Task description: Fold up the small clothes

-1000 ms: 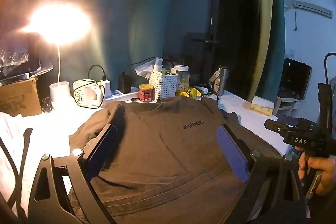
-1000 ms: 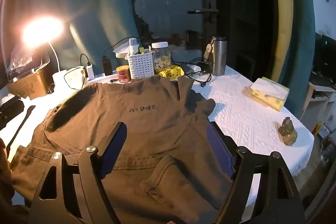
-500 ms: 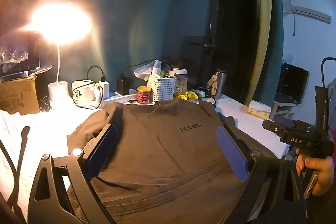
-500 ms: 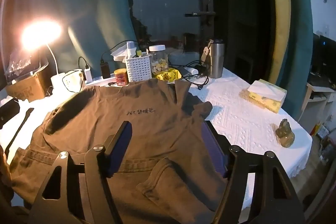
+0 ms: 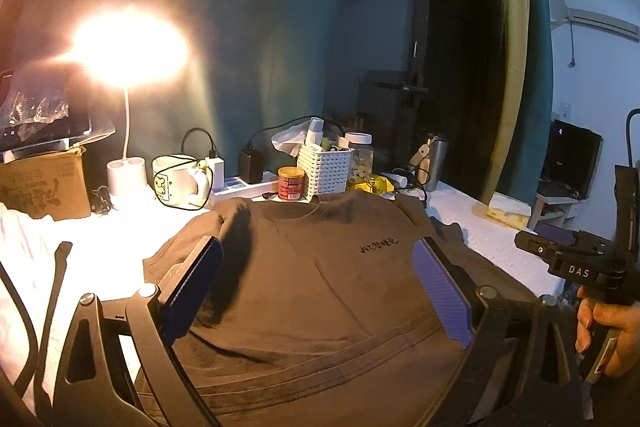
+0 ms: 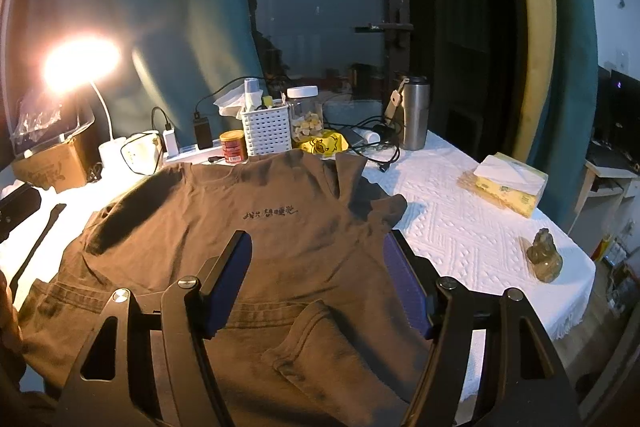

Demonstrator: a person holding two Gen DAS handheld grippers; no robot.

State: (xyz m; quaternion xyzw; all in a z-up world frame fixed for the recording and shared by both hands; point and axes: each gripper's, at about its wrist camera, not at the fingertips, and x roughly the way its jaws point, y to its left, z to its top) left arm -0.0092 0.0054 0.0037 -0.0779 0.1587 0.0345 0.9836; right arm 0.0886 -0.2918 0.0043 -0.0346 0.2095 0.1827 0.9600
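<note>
A lit desk lamp (image 6: 82,63) glares at the back left of the white textured tablecloth (image 6: 452,223), beside a cardboard box (image 6: 50,163) and a white mug (image 5: 176,181) draped with a black cable. Along the back edge stand a power strip (image 5: 244,187) with chargers plugged in, a small red can (image 6: 233,146), a white perforated basket (image 6: 267,131), a white-lidded jar (image 6: 305,113), a yellow packet (image 6: 324,143) and a steel tumbler (image 6: 414,113). Towards the right lie a yellow tissue pack (image 6: 508,183) and, nearer the cloth's edge, a small greenish figurine (image 6: 544,255), with teal curtains (image 6: 132,7) hanging behind.
</note>
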